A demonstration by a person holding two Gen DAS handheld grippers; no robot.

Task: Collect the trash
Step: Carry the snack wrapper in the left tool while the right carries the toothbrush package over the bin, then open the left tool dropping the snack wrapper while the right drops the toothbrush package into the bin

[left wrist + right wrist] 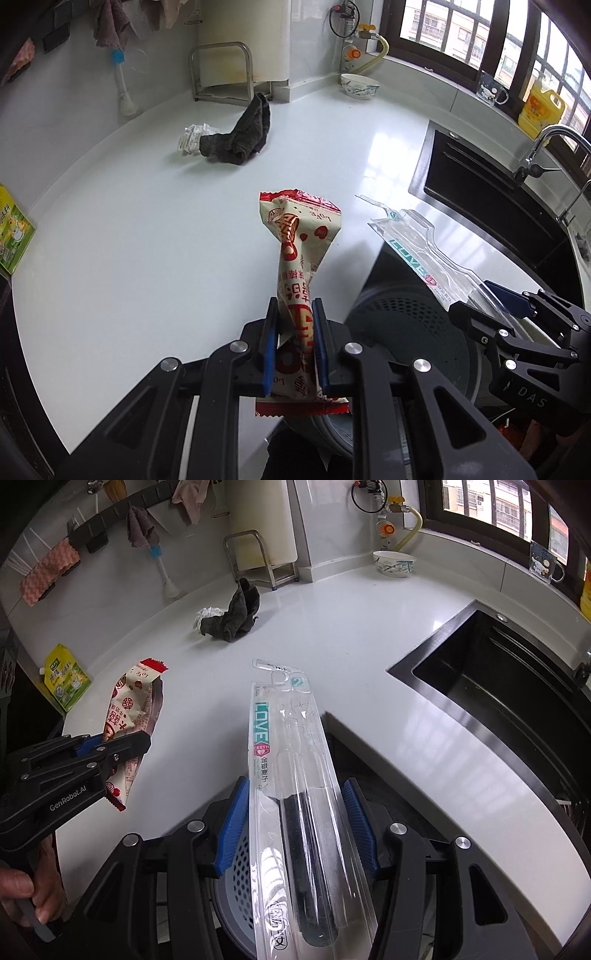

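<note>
**Tongs over bin, both carrying trash**

Carton (14,229), green and yellow, sits at the far left edge of the white desk (147,221). Further back, a dark rag (247,136) lies crumpled against a wad of white plastic (192,138). Left tongs (294,325) are clamped on a red-and-cream snack wrapper (299,240), blue pads pinching its lower half; the wrapper stands twisted, above the desk's near edge. Below and just right, a dark perforated trash bin (402,314) stands off the desk's edge. Right tongs (295,819) carry a clear toothbrush blister pack (291,757) lengthwise over the bin; left pad touches the pack, right pad stands slightly clear of it, so a firm grip cannot be confirmed. Black sink (509,686) is set into the desk at right, with a patterned bowl (393,563) at the back by the window.
</note>
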